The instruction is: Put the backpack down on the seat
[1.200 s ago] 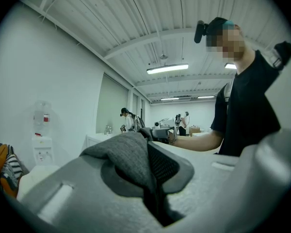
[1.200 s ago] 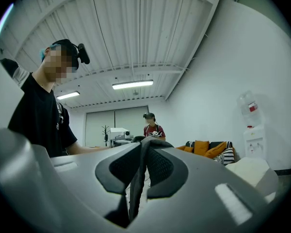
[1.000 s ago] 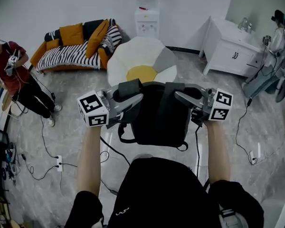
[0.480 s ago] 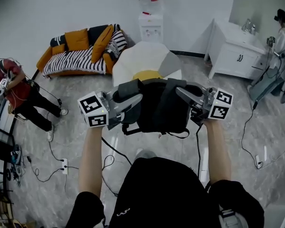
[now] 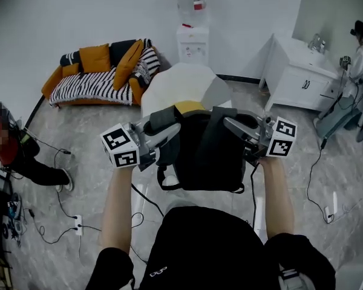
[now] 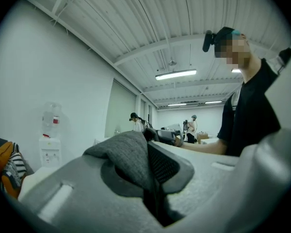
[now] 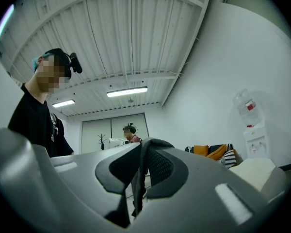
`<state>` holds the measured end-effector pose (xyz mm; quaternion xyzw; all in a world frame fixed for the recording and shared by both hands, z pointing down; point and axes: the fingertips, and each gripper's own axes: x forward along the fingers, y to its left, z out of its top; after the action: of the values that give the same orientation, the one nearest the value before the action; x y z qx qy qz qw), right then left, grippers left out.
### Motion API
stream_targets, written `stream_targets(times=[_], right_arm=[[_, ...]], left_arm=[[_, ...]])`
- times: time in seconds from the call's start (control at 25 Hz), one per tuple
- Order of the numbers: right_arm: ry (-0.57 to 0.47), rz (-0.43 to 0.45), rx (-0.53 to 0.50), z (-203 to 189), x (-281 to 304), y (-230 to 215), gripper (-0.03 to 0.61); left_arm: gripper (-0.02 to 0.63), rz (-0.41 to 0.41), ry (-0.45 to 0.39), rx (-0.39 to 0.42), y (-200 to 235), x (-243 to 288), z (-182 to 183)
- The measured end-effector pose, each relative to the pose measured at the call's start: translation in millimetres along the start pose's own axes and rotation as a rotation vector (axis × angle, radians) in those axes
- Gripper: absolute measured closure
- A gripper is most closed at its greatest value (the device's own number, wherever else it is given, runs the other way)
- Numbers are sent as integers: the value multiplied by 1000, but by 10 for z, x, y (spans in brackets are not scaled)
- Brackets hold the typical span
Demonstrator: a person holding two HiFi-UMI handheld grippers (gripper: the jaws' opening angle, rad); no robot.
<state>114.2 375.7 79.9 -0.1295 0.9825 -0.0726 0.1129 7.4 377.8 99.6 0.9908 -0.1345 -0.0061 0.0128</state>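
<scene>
- The left gripper [image 5: 169, 130], nearest on the person's left, has its jaws pinched narrow on a grey padded shoulder strap [image 6: 128, 157]. The fabric bunches between the pads.
- The right gripper [image 5: 231, 124] is likewise clamped narrow, on a thin dark strap [image 7: 138, 178] that stands edge-on between its pads.
- Between the two hangs the black fabric backpack [image 5: 209, 156], carried clear of the floor in front of the person's chest.
- Just beyond it stands the white rounded seat with a yellow cushion [image 5: 178, 86]. The bag looks not yet set on it.
- The step in hand appears to be carrying the bag to the seat.
- The next move calls for bringing the bag over the cushion, lowering both hands evenly until its bottom rests, then opening the jaws.
- Farther off, a black-and-white striped sofa with orange cushions [image 5: 97, 80] stands against the wall.
</scene>
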Motion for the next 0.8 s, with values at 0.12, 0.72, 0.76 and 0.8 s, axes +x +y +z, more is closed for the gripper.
stream_targets(times=[0.12,0.72,0.76,0.8], right_arm=[[14,29,11,-91,-8,-57,540],[-6,-50,132,-82,1536,-1838,540],[-22,-58,131,-39,1634,-1963,540],[-34,-67,130,-2,1727,-2095,540]], left_arm=[[586,9,-1,-5,202,72,-107],[586,-18,21,-97,2483,-318,115],[586,-33,28,-90,2629,-340,159],[586,-49,39,-80,2769,-357,192]])
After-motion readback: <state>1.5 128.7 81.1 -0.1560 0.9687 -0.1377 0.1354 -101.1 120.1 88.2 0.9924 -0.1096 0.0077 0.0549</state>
